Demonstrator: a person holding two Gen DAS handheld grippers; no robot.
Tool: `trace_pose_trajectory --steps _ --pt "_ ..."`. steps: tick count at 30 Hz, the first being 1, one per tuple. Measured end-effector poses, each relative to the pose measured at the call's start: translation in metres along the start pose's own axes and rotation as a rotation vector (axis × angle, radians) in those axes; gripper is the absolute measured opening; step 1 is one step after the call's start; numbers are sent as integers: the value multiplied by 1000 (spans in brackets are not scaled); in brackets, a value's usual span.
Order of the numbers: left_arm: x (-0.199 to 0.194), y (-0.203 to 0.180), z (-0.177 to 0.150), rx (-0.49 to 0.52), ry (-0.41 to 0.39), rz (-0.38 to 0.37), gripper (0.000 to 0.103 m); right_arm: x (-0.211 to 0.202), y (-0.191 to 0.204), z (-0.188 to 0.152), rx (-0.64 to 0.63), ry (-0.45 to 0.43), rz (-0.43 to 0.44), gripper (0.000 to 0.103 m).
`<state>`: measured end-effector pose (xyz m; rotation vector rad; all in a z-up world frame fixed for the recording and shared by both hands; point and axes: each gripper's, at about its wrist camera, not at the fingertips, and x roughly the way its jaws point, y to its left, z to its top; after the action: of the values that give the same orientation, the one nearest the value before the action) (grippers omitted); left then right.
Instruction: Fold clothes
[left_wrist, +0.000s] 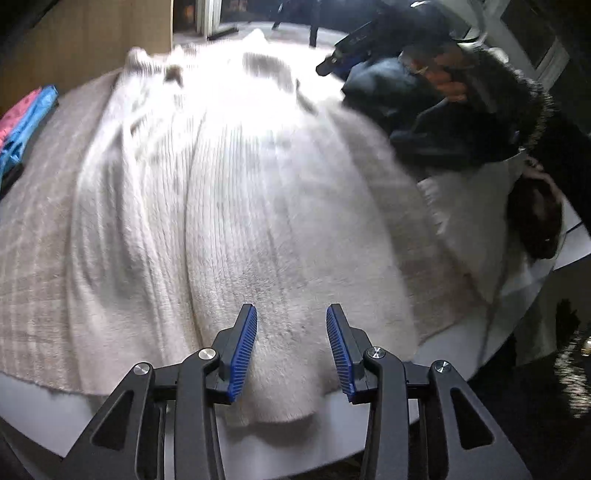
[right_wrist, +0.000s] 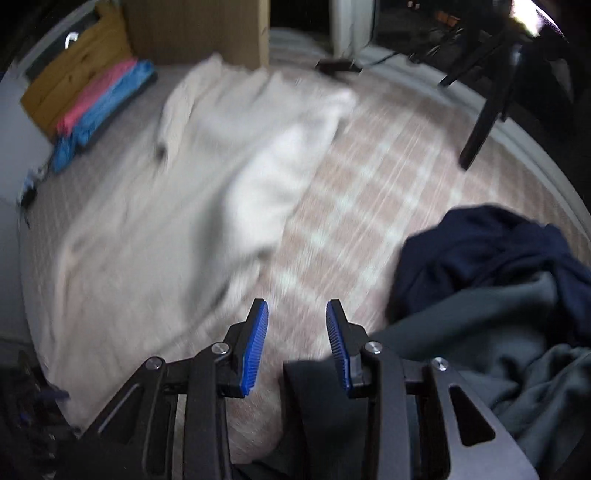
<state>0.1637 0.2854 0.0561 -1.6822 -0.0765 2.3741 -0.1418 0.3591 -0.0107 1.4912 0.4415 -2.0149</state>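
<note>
At the far left of the left wrist view a pink and blue folded stack (left_wrist: 26, 122) lies at the edge of the checked cloth (left_wrist: 33, 258) that covers the table. Rightward, the white ribbed sweater (left_wrist: 229, 192) fills the middle of the frame, its ribs and long axis running from the bottom centre up toward the top. Its near end hangs just over the white table edge (left_wrist: 369, 435) at the bottom, right under the left gripper (left_wrist: 291, 347). The jaws stand apart with nothing between the blue pads; the knit lies below them, not pinched. In the upper right a dark pile of clothes (left_wrist: 424, 122) lies beside the sweater, and the other gripper shows there only as a blur.

In the right wrist view the same stack (right_wrist: 103, 99) sits upper left, with a mustard garment (right_wrist: 70, 77) next to it. The sweater (right_wrist: 207, 177) lies left of centre, blurred, stretching from upper middle down to lower left. The right gripper (right_wrist: 297, 343) is over bare checked cloth (right_wrist: 388, 177), jaws apart and empty, the sweater's edge to its left. At right lie a navy garment (right_wrist: 498, 251) and a grey-green one (right_wrist: 498, 350).

By my reading, the sweater's near end is squarely beneath the left jaws, so the left hand is nearer; the right must come leftward across to the sweater's side before any fold along that long axis.
</note>
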Motion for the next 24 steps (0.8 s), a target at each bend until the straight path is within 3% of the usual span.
trace_pose_trajectory --steps 7,12,15,17,20,24 --pt "2 -3 5 20 12 -1 46 26 14 27 -35 -7 73 33" --pt "4 -10 4 42 10 18 47 18 4 36 -6 -34 123 35" --pt "4 -10 3 43 1 18 44 19 1 38 -15 -35 62 40" --pt "4 -7 3 39 -4 20 29 28 0 41 -26 -17 53 39" --pt "1 2 5 7 3 9 10 34 -3 44 -43 -2 82 13" --pt "-14 6 12 -64 0 -68 4 19 -19 50 -49 -25 75 9"
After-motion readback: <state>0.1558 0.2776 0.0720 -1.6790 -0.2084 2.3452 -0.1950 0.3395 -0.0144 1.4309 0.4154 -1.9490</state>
